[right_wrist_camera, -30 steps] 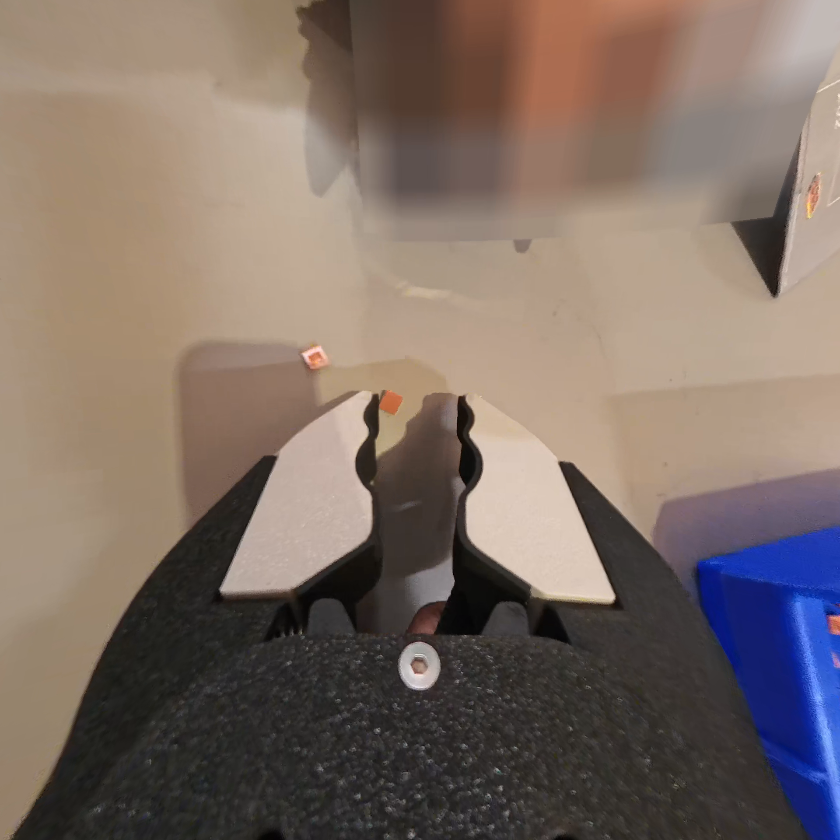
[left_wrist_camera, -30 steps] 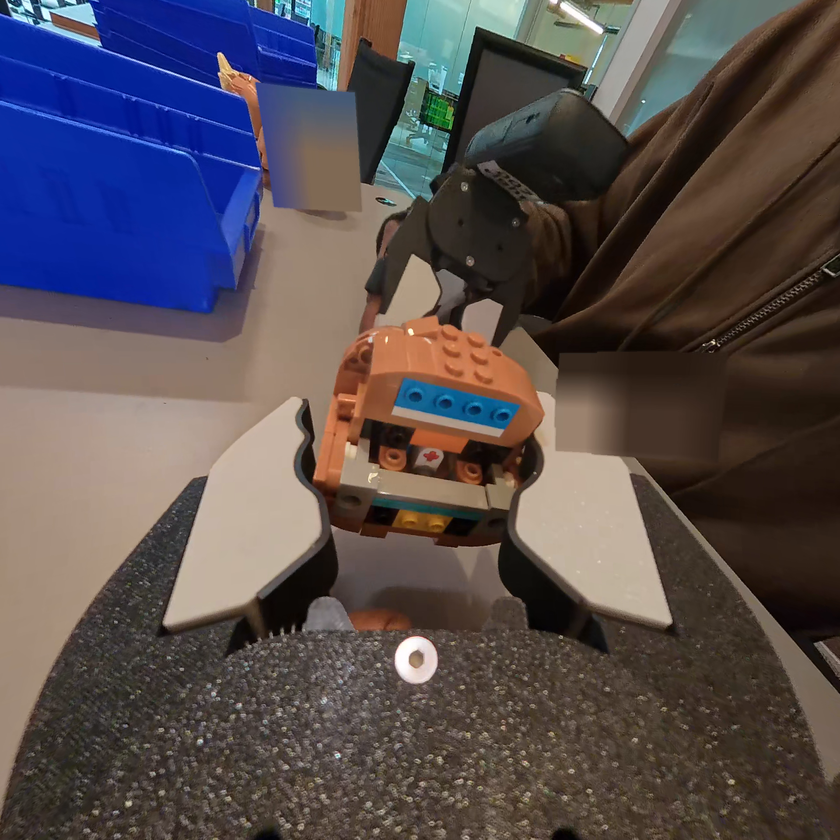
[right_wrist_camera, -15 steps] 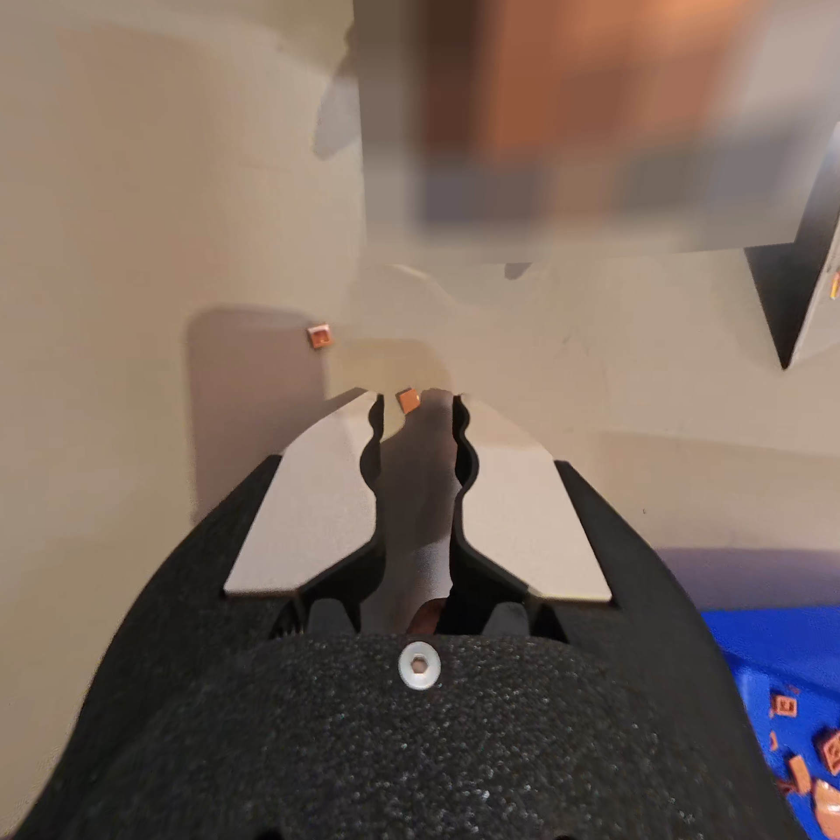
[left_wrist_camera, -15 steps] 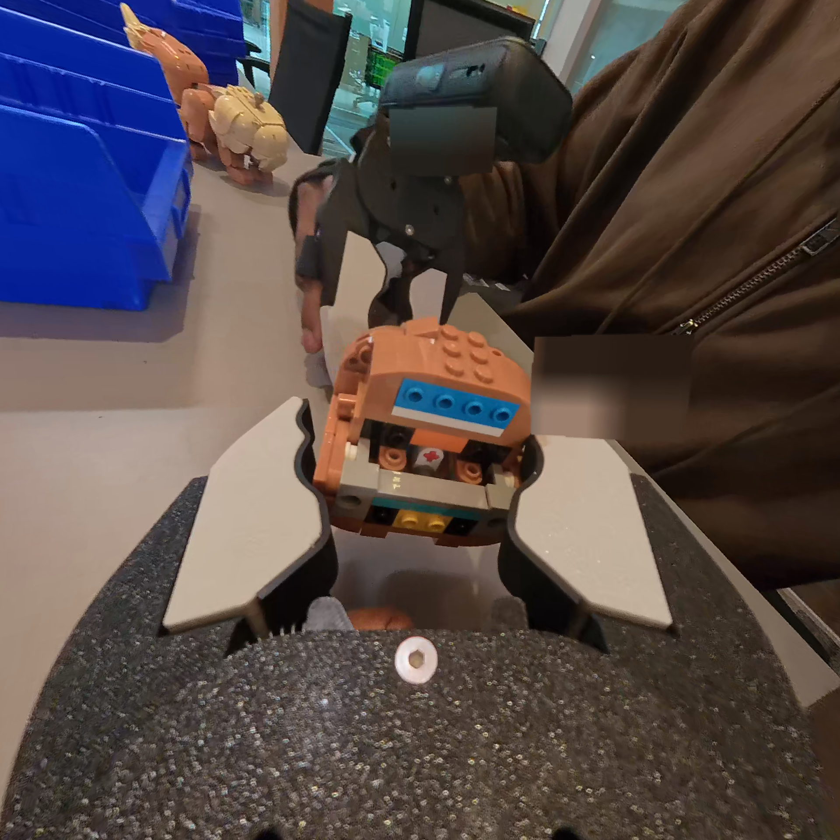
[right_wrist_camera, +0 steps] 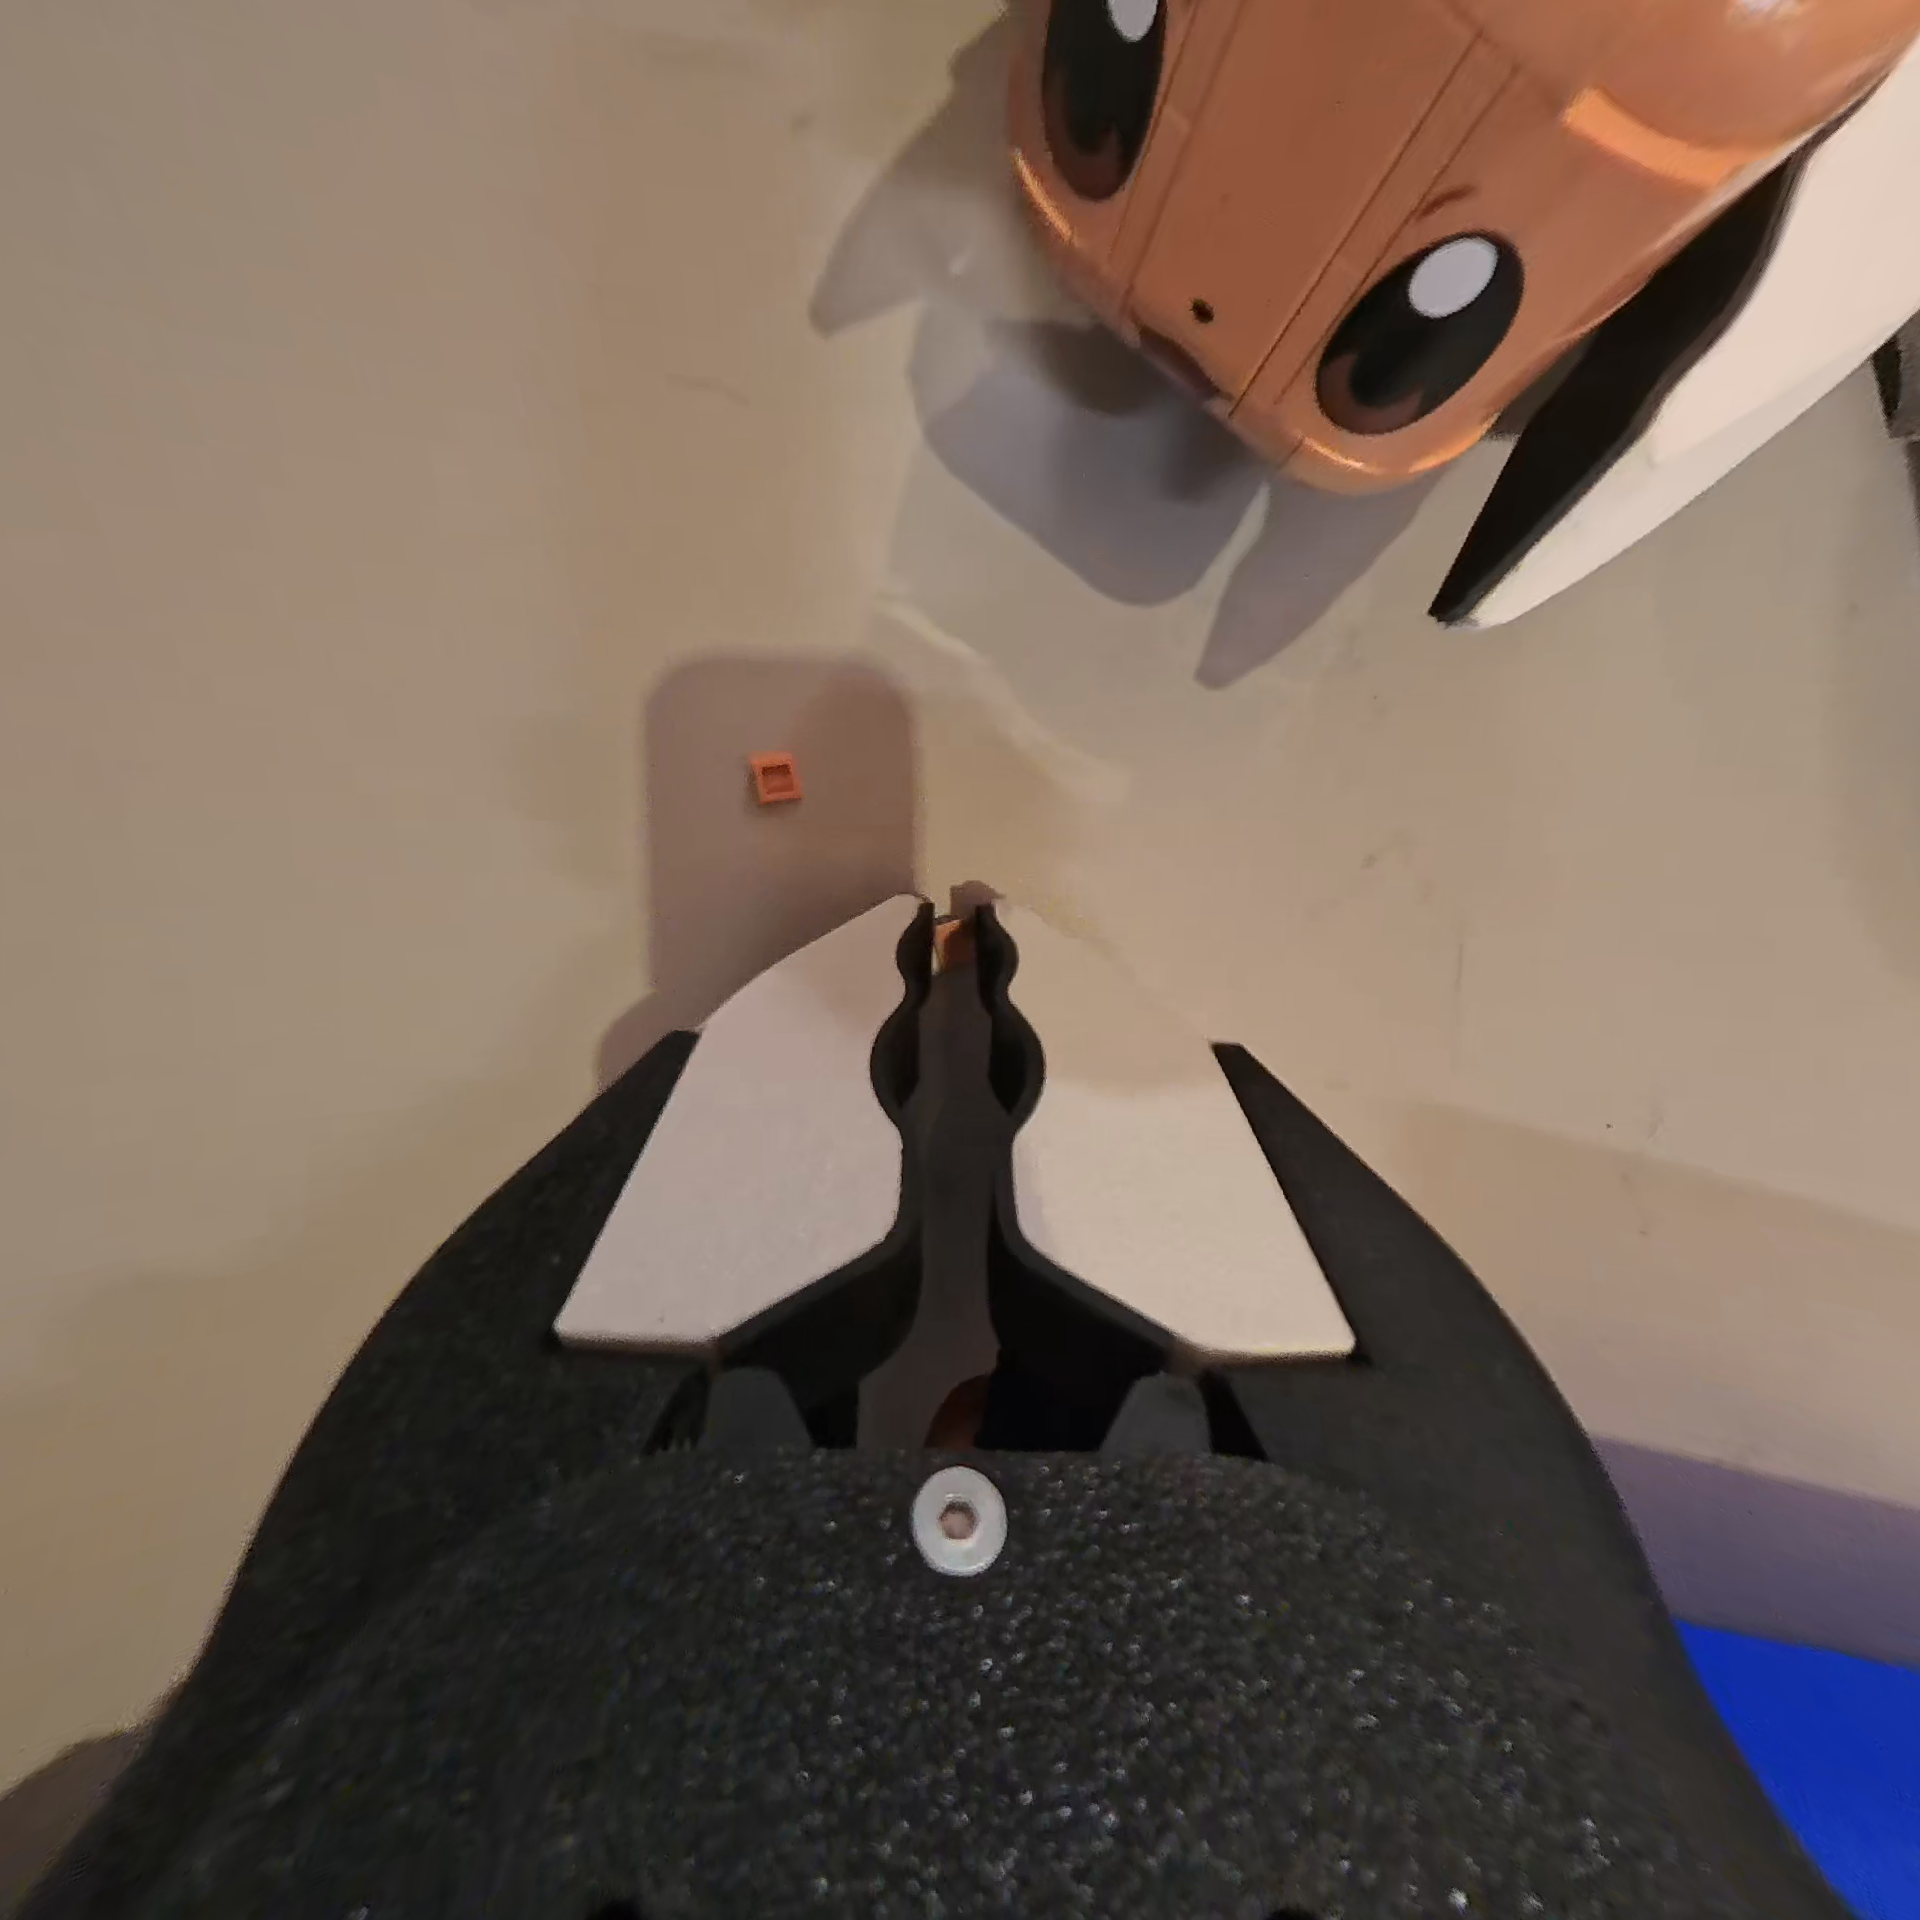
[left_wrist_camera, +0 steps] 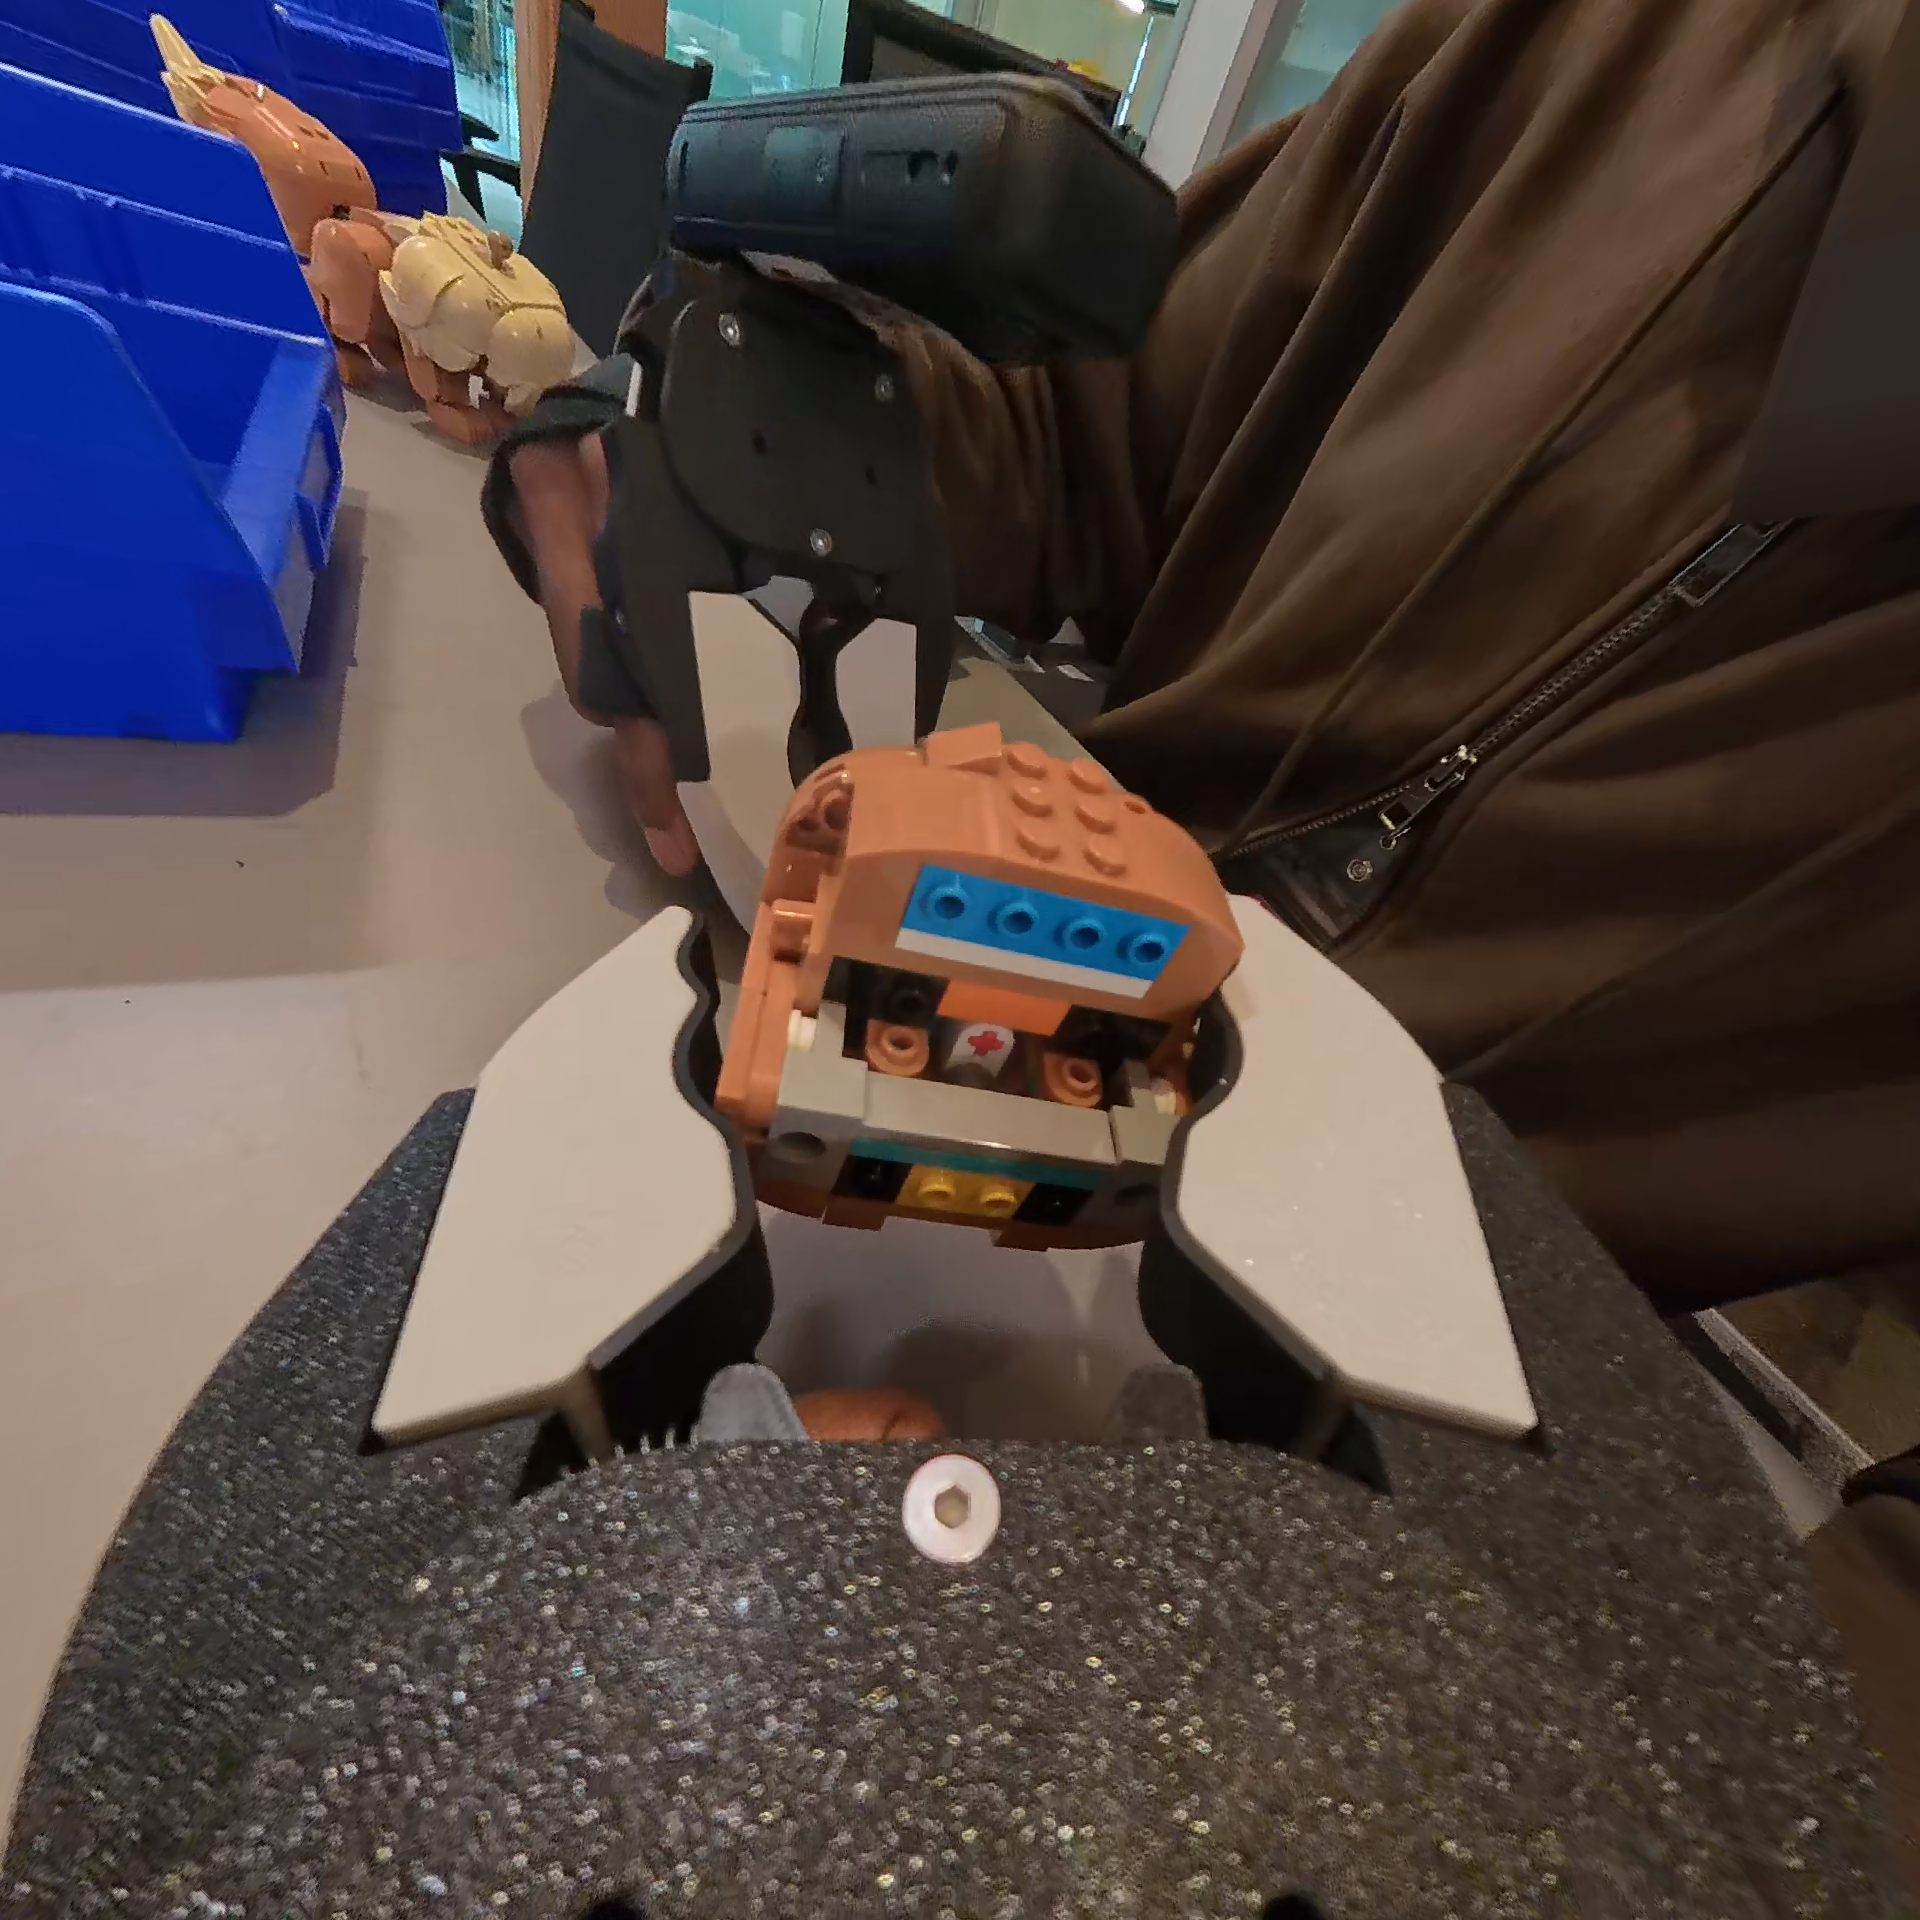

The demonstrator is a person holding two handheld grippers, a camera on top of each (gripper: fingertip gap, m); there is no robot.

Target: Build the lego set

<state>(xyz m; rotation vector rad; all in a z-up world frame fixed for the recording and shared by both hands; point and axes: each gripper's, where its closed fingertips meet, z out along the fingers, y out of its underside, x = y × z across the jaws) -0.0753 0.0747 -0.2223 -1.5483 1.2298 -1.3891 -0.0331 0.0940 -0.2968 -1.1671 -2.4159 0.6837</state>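
Left wrist view: left gripper (left_wrist_camera: 961, 1060) clamps a brown brick-built lego head (left_wrist_camera: 987, 997), blue studded strip mid-frame; right gripper (right_wrist_camera: 958, 923) pinches a tiny orange lego tile (right_wrist_camera: 951, 940).

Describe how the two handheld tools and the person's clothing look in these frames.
Both tools, left tool and right tool, have rough black bodies with one silver hex screw, flat pale grey plates on the fingers and wavy black inner edges. The person wears a brown zip jacket.
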